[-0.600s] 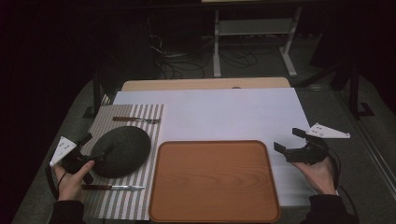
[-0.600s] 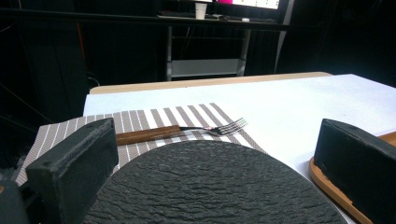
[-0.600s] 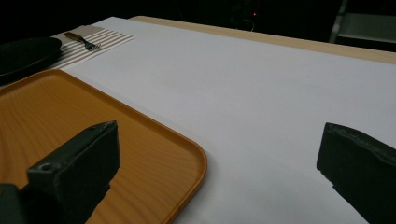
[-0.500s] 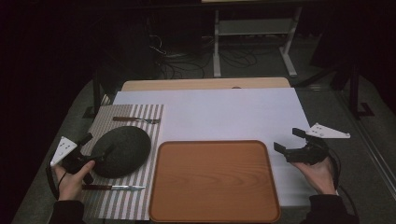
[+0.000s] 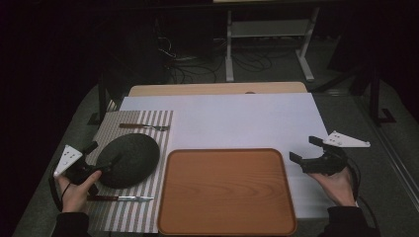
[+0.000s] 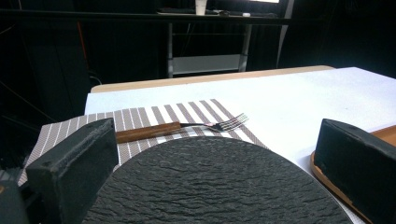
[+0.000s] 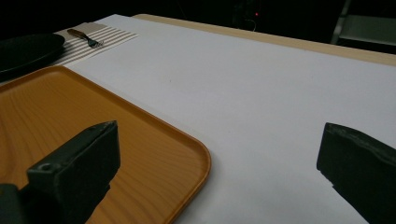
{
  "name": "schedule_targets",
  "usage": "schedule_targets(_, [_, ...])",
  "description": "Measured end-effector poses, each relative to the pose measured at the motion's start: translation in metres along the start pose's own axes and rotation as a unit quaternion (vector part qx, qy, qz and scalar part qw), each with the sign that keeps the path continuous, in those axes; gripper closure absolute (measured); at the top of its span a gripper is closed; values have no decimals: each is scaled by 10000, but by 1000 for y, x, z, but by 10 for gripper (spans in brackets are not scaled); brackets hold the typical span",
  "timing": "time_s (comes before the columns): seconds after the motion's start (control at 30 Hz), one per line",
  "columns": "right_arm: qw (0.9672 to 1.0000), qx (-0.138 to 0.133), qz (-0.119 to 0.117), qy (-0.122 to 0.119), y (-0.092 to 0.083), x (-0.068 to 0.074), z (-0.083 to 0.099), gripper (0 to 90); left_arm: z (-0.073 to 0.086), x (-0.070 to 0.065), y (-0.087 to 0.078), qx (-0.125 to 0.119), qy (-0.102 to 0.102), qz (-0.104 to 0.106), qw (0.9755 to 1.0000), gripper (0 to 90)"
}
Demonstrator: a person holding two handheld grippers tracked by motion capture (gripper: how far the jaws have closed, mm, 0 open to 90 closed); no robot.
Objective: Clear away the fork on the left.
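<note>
The left gripper had not shifted since the earlier frames, its jaws wide around the near edge of the dark slate plate on the striped placemat, not yet gripping, so the pick-up looked still ahead.

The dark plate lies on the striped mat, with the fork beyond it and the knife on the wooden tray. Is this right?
Not quite. The knife lies on the striped mat, on the near side of the dark plate, not on the wooden tray. The fork is beyond the plate. The high view shows this.
</note>
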State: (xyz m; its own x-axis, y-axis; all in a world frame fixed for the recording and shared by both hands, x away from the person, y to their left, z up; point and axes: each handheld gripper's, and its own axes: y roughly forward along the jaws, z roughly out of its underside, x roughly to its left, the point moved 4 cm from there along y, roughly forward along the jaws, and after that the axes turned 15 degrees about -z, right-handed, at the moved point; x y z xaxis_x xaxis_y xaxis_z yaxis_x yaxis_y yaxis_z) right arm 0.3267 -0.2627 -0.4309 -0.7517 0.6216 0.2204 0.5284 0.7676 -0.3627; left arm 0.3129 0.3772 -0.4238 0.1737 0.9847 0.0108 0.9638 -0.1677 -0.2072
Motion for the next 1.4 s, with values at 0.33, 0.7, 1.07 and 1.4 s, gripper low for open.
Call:
schedule_targets(0.33, [10000,-7,16,10,-1,2,0,0,-6,-2,-2,21,298,28,9995,0])
schedule_targets(0.7, [10000,4,14,5,0,2,1,0,-18,-1,-3,25,611,96,9981,0])
schedule_targets(1.07, [10000,40,7,7,0,2,1,0,-37,-3,2,96,994,212,9948,0])
schedule_targets(1.4, [10000,62,4,2,1,2,2,0,-54,-2,9,172,1285,295,9911,0])
